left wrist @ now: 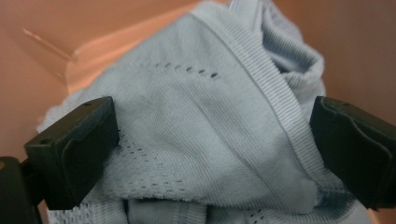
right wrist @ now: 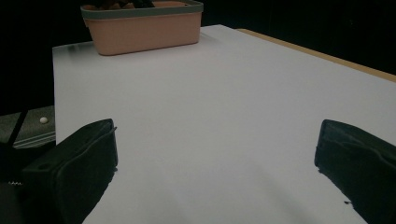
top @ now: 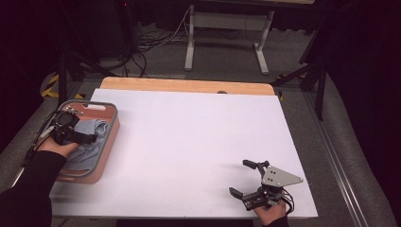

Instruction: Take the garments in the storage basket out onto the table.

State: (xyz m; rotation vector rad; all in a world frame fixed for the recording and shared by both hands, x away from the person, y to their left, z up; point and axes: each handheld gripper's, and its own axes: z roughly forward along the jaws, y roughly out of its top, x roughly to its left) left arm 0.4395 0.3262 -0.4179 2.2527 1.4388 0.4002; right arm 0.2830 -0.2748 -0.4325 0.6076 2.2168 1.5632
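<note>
Pale-blue knit cloth (left wrist: pixel 205 140) lies bunched in the salmon basket (top: pixel 109 135) at the tabletop's (top: pixel 189 142) left edge, where the left claw (left wrist: pixel 212 140) straddles it with jaws wide, gripping nothing yet. The right claw (top: pixel 246 178) rests open and empty near the front right corner. Closing could pinch only one fold, or drag the basket along. Lower layers of cloth stay hidden.

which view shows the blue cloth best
The left gripper view: the cloth shows close up, knit ribs and hem clear, between the open jaws. The high view shows it small in the basket, partly under the left hand-held gripper. In the right gripper view I cannot make it out.
</note>
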